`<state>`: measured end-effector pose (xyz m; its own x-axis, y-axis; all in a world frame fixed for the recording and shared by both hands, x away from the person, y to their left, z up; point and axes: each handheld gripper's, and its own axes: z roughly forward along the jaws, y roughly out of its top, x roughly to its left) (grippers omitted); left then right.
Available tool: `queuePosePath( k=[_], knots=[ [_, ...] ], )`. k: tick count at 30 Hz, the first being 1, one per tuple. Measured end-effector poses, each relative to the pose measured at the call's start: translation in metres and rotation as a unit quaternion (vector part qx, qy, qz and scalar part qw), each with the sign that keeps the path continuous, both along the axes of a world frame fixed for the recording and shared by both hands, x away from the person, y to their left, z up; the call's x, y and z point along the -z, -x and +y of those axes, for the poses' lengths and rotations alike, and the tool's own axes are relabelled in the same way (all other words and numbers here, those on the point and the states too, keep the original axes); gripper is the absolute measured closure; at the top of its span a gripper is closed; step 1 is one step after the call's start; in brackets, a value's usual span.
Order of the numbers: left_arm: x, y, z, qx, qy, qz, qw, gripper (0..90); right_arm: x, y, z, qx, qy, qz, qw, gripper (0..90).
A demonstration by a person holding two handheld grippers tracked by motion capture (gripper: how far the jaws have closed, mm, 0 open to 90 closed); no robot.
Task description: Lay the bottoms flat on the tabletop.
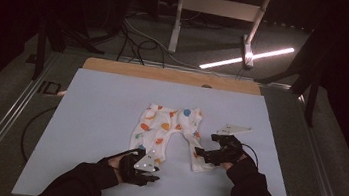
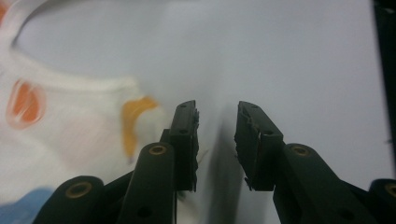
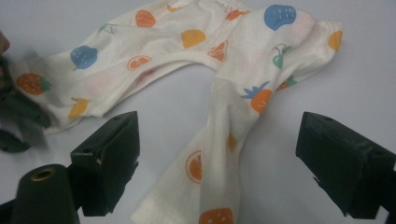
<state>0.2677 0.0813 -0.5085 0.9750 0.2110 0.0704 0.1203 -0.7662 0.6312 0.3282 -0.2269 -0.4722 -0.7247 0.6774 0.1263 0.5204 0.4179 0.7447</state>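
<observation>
A pair of white baby pants [image 1: 169, 127] printed with coloured fruit lies flat on the pale mat [image 1: 107, 95], waistband away from me and both legs toward me. My left gripper [image 1: 153, 176] rests at the end of the left leg. In the left gripper view its jaws [image 2: 217, 109] stand a little apart over bare mat, with the pants [image 2: 70, 121] just to their left. My right gripper [image 1: 201, 154] sits at the end of the right leg. It [image 3: 219, 119] is wide open, and that leg of the pants [image 3: 210, 154] lies loose on the mat between its jaws.
The mat covers a wooden table whose bare back edge [image 1: 165, 74] shows beyond it. On the floor behind are cables [image 1: 134, 42], a white stand [image 1: 219, 8] and a bright light bar [image 1: 248, 56]. A metal rail [image 1: 3, 122] runs along the table's left side.
</observation>
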Motion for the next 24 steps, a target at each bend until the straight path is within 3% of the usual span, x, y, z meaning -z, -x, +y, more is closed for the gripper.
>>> queuePosePath(
  k=[4, 7, 9, 13, 16, 19, 24],
  knots=[
    [0.003, -0.005, 0.005, -0.011, 0.000, -0.006, 0.9999, 68.9, 0.000, 0.000, 0.001, 0.000, 0.000, 0.001, 1.0000, 13.8],
    [0.001, -0.005, 0.002, -0.017, -0.010, -0.017, 0.9997, 78.9, 0.000, -0.001, 0.001, -0.001, 0.000, 0.001, 1.0000, 13.9],
    [0.000, -0.005, 0.002, -0.017, -0.007, -0.012, 0.9998, 86.1, 0.001, -0.001, 0.001, -0.001, 0.002, 0.000, 1.0000, 13.9],
    [-0.012, -0.005, 0.003, -0.026, 0.032, 0.015, 0.9991, 87.3, 0.000, -0.001, -0.001, 0.000, 0.001, 0.000, 1.0000, 13.8],
    [-0.021, -0.003, 0.000, -0.038, 0.072, 0.040, 0.9959, 87.3, -0.001, 0.000, -0.001, 0.003, -0.004, 0.001, 1.0000, 13.9],
    [-0.022, -0.001, -0.005, -0.045, 0.086, 0.047, 0.9941, 87.0, -0.002, 0.000, -0.001, 0.002, -0.002, 0.000, 1.0000, 13.9],
    [-0.012, 0.000, -0.015, -0.062, 0.082, 0.055, 0.9932, 86.7, -0.001, 0.000, 0.000, 0.002, -0.002, -0.001, 1.0000, 13.9]
  ],
)
